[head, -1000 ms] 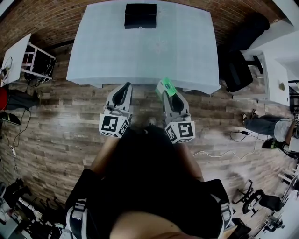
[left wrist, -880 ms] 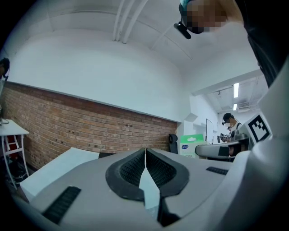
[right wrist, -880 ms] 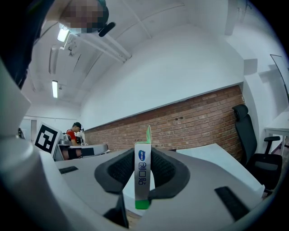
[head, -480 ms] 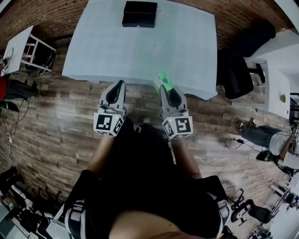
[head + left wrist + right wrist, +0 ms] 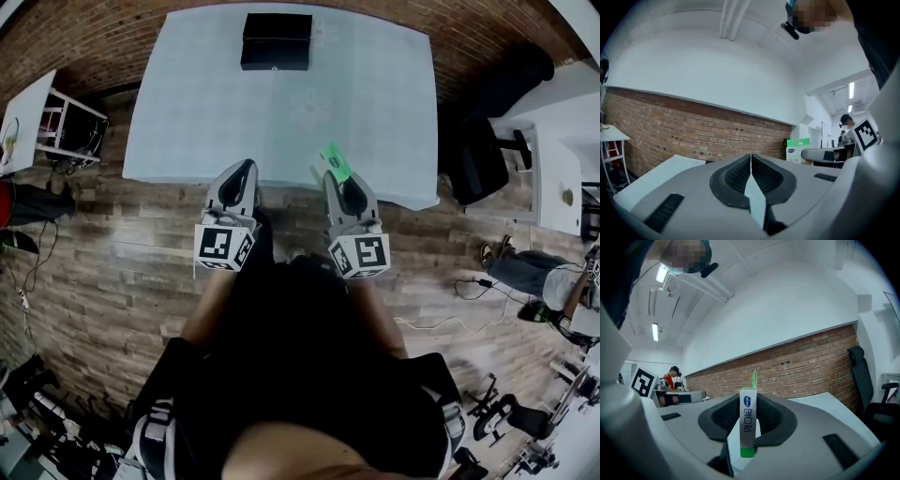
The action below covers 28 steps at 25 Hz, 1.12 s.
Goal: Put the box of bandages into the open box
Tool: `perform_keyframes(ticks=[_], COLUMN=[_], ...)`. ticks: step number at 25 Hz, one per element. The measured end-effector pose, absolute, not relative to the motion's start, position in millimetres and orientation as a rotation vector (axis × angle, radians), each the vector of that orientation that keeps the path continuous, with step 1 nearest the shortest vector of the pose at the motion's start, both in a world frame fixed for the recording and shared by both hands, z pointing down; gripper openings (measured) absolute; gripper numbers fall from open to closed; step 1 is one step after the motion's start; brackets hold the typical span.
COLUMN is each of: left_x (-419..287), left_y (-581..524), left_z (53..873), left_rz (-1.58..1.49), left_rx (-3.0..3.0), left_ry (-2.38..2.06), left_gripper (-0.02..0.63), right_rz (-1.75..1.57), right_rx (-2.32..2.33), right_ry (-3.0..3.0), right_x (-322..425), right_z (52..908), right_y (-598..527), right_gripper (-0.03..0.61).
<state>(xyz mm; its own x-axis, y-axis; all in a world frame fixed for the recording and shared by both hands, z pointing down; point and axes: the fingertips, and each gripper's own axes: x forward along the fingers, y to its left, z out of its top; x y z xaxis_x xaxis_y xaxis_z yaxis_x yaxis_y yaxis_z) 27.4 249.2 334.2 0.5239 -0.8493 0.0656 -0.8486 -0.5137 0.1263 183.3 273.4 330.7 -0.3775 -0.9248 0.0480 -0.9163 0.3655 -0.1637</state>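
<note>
A green and white box of bandages (image 5: 332, 164) is clamped between the pads of my right gripper (image 5: 341, 184), held edge-on above the near edge of the pale blue table (image 5: 281, 103). In the right gripper view the box of bandages (image 5: 748, 423) stands upright between the black pads. The open box (image 5: 277, 40), black, sits at the far side of the table, well beyond both grippers. My left gripper (image 5: 240, 178) hovers at the table's near edge, shut with nothing in it; its pads (image 5: 764, 178) meet in the left gripper view.
Wooden floor surrounds the table. A white side table (image 5: 37, 117) stands at the left. A black office chair (image 5: 487, 141) and a white desk (image 5: 553, 169) are at the right, with a person (image 5: 544, 277) further right. A brick wall lies behind the table.
The view has shifted a little: the table and black box sit slightly lower and nearer the grippers. Both grippers keep their pose, the right one still holding the bandage box.
</note>
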Motion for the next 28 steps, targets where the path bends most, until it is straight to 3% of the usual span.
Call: perform_keyframes(ticks=[28], left_x=[-66.5], left_y=[2.5], left_z=[340.6], left_rz=[-0.021], left_rx=[2.672], left_ry=[-1.229], left_gripper=[0.038], right_rz=[-0.186], right_rx=[-2.045], right_ry=[2.557], right_x=[95.5], right_z=[355.9], right_y=[28.8], right_gripper=[0.104])
